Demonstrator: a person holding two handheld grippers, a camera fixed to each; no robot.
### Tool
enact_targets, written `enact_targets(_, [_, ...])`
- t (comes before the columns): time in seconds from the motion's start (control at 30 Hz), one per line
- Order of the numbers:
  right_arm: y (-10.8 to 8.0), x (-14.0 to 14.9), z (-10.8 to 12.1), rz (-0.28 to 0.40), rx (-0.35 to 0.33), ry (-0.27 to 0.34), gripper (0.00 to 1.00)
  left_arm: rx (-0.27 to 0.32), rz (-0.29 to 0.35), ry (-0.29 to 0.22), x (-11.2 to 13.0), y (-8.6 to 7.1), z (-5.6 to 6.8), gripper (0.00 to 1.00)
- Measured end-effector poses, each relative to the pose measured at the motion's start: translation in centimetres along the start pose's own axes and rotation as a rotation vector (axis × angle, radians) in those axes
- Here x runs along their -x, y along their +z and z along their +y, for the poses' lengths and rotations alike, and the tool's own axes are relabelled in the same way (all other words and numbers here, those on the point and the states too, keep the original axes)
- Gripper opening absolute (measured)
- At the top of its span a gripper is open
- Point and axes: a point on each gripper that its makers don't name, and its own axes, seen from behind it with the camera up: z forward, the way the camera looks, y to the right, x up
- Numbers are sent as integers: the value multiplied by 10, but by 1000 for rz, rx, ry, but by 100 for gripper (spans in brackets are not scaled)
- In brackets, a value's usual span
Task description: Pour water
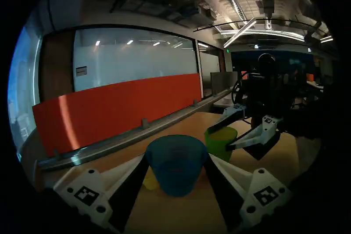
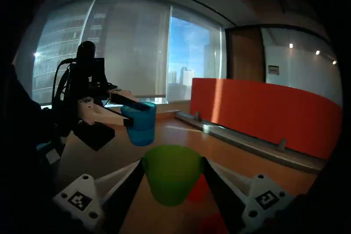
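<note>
Over the wooden table (image 1: 188,122), left gripper (image 1: 177,160) is closed w/ both fingers on a blue plastic cup (image 1: 177,179); right gripper (image 2: 172,163) likewise clamps a green plastic cup (image 2: 171,183) (light, thin-walled, prob. slick: hold mid-wall, squeeze gently).

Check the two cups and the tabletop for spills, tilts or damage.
Nothing stands out. The blue cup sits upright in the left hand-held gripper, the green cup upright in the right hand-held gripper, both intact. No puddle shows on the wooden table.

dim foreground, bright window backlight, fisheye edges
</note>
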Motion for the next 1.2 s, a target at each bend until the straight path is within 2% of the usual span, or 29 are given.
enact_targets(0.3, [1, 6, -7, -7, -5, -1, 94, -4, 48, 10, -25, 0, 1, 86])
enact_targets(0.8, [-2, 5, -18, -1, -21, 4, 94, -20, 62, 31, -40, -6, 3, 86])
enact_targets(1.2, [-1, 6, -31, -3, -44, 8, 94, -56, 77, 120, -52, -12, 5, 86])
